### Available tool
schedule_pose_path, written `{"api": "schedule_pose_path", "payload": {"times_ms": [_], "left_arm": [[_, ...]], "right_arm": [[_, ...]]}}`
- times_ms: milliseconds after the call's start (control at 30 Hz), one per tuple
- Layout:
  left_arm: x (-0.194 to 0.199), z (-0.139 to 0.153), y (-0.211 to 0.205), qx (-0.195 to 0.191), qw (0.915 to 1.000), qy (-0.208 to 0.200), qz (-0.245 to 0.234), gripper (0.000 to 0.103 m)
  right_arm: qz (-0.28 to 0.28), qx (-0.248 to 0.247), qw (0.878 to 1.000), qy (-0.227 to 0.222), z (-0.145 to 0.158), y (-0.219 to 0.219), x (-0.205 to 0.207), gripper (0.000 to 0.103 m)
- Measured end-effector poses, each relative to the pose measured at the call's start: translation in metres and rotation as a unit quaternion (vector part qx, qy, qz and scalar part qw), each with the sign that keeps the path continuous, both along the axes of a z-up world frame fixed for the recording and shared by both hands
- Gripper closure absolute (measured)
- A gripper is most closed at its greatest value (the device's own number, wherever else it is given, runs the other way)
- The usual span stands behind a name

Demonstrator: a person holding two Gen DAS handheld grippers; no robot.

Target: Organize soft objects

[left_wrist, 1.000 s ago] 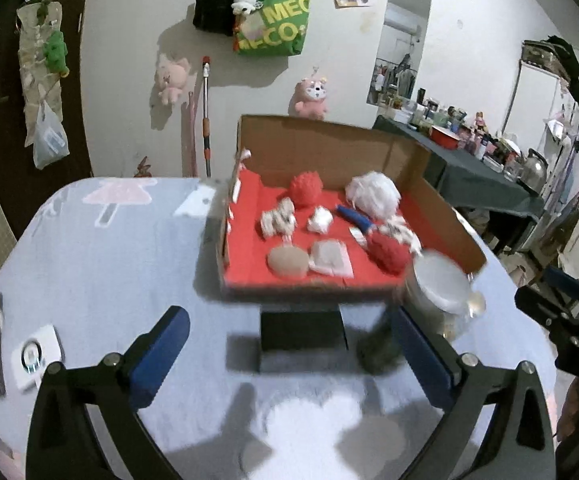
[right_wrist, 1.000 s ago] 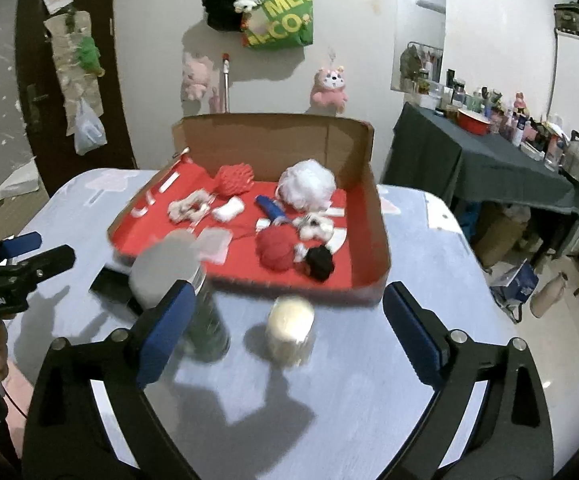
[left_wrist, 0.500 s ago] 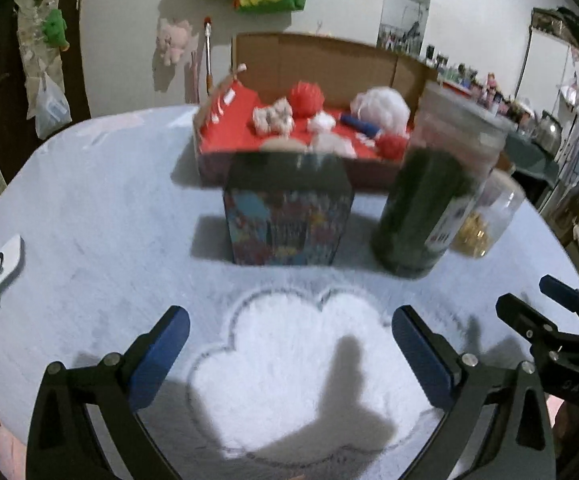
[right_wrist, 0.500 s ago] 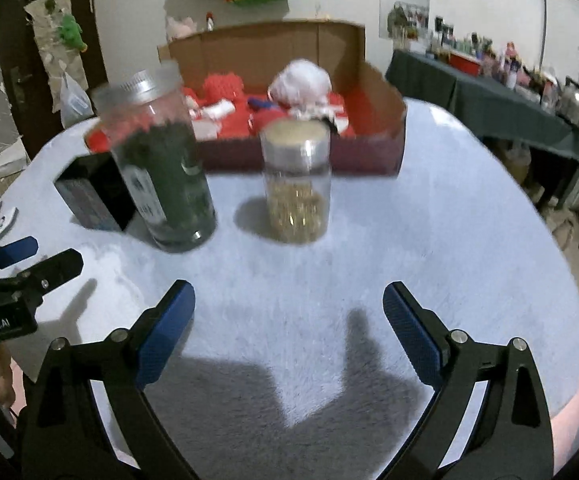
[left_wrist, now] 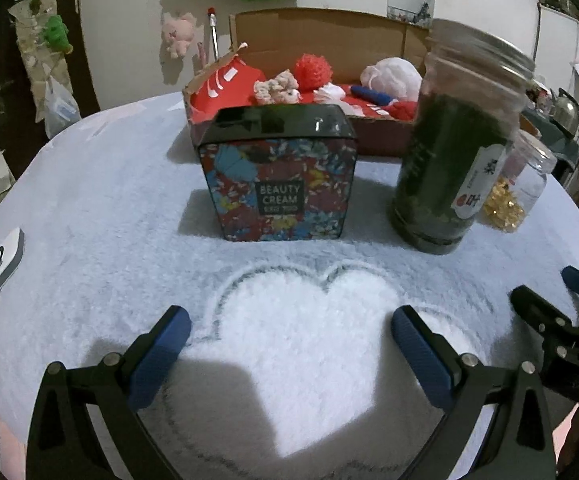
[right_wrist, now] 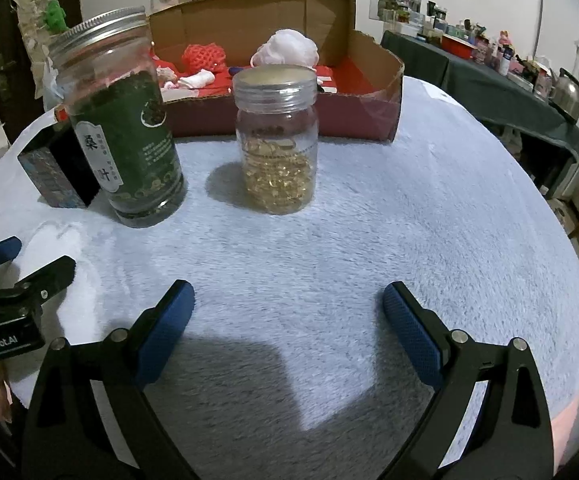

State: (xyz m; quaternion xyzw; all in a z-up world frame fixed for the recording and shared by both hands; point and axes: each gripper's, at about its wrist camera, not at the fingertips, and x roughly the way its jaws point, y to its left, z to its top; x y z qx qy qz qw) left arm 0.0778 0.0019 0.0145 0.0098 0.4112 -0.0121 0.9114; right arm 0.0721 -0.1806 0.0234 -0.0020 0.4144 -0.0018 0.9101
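- Our left tool (left_wrist: pixel 289 334) and right tool (right_wrist: pixel 288 302) both hang released, holding nothing.
- Beauty cream tin (left_wrist: pixel 279 178) at 12 o'clock, cardboard box (left_wrist: pixel 329 44) of soft bits behind.

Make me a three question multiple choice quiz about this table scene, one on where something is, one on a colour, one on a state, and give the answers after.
1. Where does the beauty cream tin stand?
A. Inside the cardboard box
B. On the table cover in front of the cardboard box
C. On top of the green jar

2. What colour is the lining inside the cardboard box?
A. Red
B. Yellow
C. White

3. How is the left gripper?
A. Shut on the small jar
B. Shut on the tin
C. Open and holding nothing

Answers:
1 B, the tin sits on the fluffy cover, with the box behind it.
2 A, red shows under the soft things in the box.
3 C, its blue fingers stand wide apart over the white heart, with nothing between them. The right gripper is open too.
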Motion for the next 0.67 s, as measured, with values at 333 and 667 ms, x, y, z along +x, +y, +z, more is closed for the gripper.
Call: {"api": "schedule_pose_path", "payload": {"times_ms": [333, 667], "left_arm": [[-0.0055, -0.0026, -0.0010, 0.000, 0.9999, -0.015, -0.001, 0.000], [-0.0084, -0.0022, 0.0001, -0.002, 0.9999, -0.015, -0.005, 0.000]], "right_arm": [[-0.004, 0.004, 1.000, -0.008, -0.0024, 0.0010, -0.0032, 0.002], [-0.004, 0.003, 1.000, -0.010, -0.0018, 0.0013, -0.0030, 0.001]]}}
